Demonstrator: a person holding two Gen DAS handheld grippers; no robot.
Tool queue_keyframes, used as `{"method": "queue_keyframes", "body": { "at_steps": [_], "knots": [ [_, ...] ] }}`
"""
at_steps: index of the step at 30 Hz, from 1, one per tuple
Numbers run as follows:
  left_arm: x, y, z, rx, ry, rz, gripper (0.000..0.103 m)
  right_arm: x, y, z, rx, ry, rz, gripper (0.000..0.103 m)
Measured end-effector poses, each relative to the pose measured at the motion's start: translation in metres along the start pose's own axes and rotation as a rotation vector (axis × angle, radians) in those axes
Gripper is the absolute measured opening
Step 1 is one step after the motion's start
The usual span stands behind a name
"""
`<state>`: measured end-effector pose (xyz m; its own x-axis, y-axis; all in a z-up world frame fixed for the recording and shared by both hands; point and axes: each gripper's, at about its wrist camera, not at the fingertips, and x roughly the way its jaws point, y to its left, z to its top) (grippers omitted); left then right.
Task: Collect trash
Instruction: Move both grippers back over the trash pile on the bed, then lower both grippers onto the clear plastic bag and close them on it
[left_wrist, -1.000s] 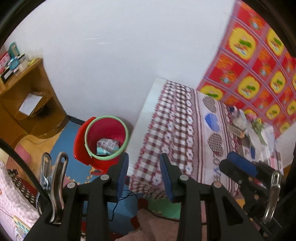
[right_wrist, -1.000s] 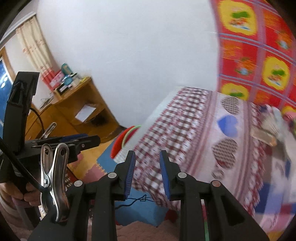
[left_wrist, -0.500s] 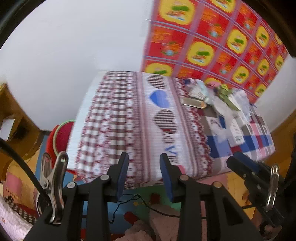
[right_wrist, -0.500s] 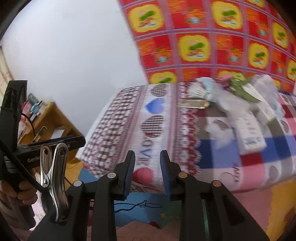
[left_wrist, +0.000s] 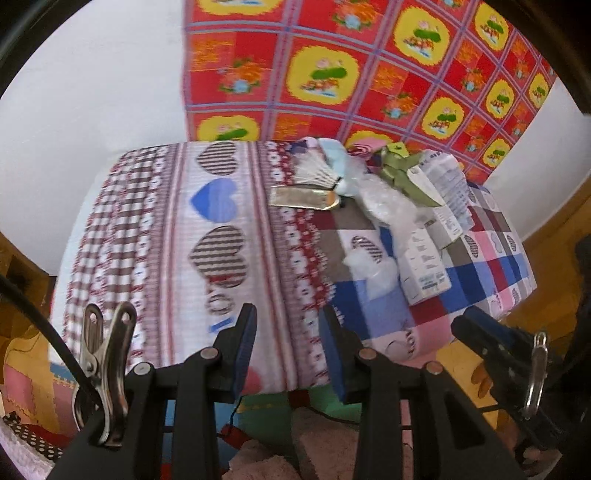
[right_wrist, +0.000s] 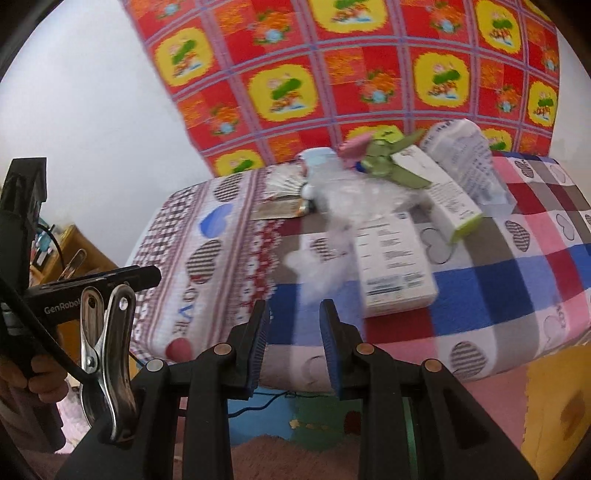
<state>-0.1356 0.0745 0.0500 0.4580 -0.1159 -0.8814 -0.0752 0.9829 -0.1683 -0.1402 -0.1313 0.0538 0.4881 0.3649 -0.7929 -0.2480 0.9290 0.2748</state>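
Trash lies in a heap on the far right part of a table with a patchwork cloth (left_wrist: 221, 236) (right_wrist: 517, 280): white cartons (left_wrist: 424, 266) (right_wrist: 391, 266), crumpled clear plastic (left_wrist: 384, 199) (right_wrist: 347, 199), a green wrapper (left_wrist: 399, 173) (right_wrist: 391, 162), a gold foil strip (left_wrist: 303, 195) (right_wrist: 280, 208) and a tall printed carton (left_wrist: 448, 181) (right_wrist: 465, 158). My left gripper (left_wrist: 288, 343) is open and empty, short of the table's near edge. My right gripper (right_wrist: 293, 332) is open and empty, just before the white carton.
A red and yellow patterned cloth (left_wrist: 351, 74) (right_wrist: 369, 74) hangs on the wall behind the table. Coloured foam floor mats (right_wrist: 314, 410) lie below. A wooden cabinet (right_wrist: 70, 251) stands at the left. The right gripper shows in the left wrist view (left_wrist: 491, 343).
Both views have swung right, from the red bin and the wooden cabinet to the table with the trash heap. Both grippers stay open and empty.
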Motion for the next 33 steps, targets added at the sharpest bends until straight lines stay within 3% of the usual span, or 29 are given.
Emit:
{"method": "queue_keyframes", "body": {
  "at_steps": [13,26,30,33],
  "knots": [
    [0.052,-0.061,0.043,-0.054,-0.004,0.016,0.036,0.027,-0.081,0.042,0.002,0.061,0.02,0.03],
    [0.097,-0.082,0.079,-0.042,0.056,-0.038,0.042,0.062,-0.107,0.071,0.094,0.107,0.045,0.031],
    [0.115,-0.083,0.094,-0.057,0.076,-0.079,0.054,0.077,-0.116,0.08,0.155,0.127,0.028,0.047],
    [0.132,-0.085,0.105,-0.061,0.093,-0.084,0.056,0.092,-0.123,0.088,0.198,0.148,0.034,0.049]
  ]
}}
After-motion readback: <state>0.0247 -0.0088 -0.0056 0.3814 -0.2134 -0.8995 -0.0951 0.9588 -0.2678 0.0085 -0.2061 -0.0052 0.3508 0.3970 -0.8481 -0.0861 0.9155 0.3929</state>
